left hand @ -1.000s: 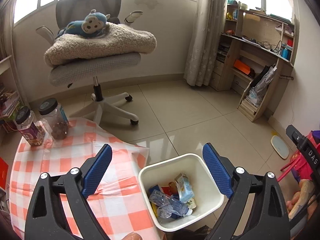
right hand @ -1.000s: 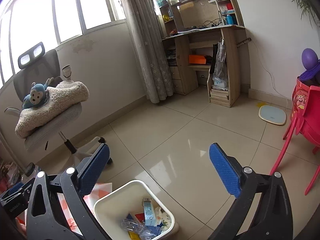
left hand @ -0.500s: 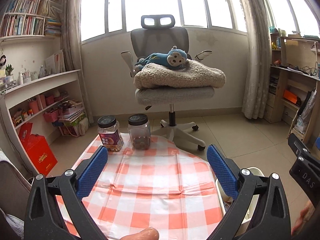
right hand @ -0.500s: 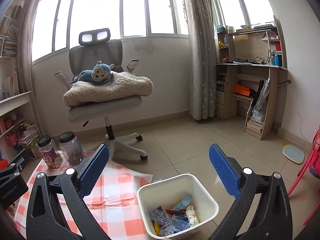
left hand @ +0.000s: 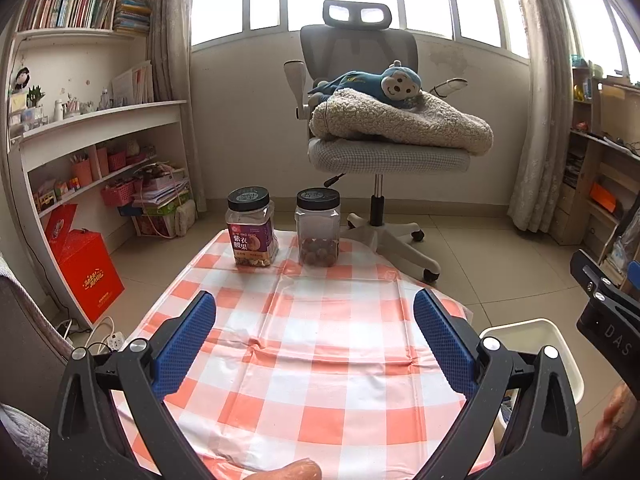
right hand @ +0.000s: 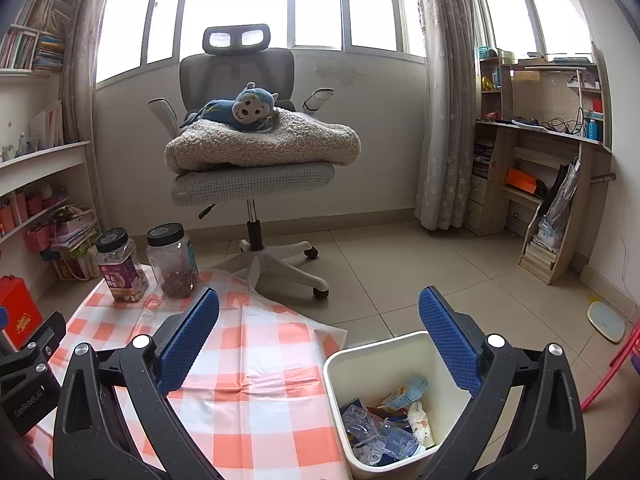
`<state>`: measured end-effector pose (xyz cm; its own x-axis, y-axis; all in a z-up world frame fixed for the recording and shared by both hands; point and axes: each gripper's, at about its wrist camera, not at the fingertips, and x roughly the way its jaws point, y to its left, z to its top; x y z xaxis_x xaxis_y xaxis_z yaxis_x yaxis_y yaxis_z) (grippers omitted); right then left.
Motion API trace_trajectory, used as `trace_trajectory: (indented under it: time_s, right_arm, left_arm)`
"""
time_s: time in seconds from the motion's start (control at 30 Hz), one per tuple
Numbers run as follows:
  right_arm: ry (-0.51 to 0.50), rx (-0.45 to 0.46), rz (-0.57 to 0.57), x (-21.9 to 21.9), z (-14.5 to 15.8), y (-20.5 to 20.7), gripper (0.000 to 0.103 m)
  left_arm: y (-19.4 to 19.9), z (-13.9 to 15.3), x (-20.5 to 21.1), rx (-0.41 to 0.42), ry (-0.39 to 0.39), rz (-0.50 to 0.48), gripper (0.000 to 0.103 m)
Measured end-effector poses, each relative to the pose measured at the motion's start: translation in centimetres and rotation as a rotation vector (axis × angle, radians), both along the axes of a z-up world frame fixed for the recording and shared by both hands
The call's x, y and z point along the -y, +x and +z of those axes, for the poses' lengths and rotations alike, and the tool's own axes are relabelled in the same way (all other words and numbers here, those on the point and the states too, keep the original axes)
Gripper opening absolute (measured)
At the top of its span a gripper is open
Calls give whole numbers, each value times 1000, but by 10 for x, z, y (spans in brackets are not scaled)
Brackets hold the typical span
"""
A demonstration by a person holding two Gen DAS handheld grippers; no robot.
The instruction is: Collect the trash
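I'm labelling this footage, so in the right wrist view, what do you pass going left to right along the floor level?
Red box → purple-label jar → clear jar of brown nuts → office chair base → white trash bin → bathroom scale

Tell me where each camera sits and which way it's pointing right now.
Left wrist: on the left tongs, facing over the checkered cloth toward the two jars and office chair; open tongs and a fingertip show.
Right wrist: on the right tongs, aimed above the white bin of trash beside the cloth; its open tongs and part of the left tool show.
Shared: cloth, jars, chair, bin.
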<state>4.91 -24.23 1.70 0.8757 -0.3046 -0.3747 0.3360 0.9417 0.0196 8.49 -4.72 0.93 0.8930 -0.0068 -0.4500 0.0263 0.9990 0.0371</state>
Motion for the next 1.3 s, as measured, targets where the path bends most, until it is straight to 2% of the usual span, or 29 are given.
trace_trajectory:
  time_s: [0.3,1.3]
  right_arm:
    - [-22,0,45,-16,-2,3,96]
    - [-54,42,66,-24,1,-1,96]
  left_arm:
    - [-3,7,-3,4,-22,4,96]
    - [0,8,-5,-39,-64,-22,96]
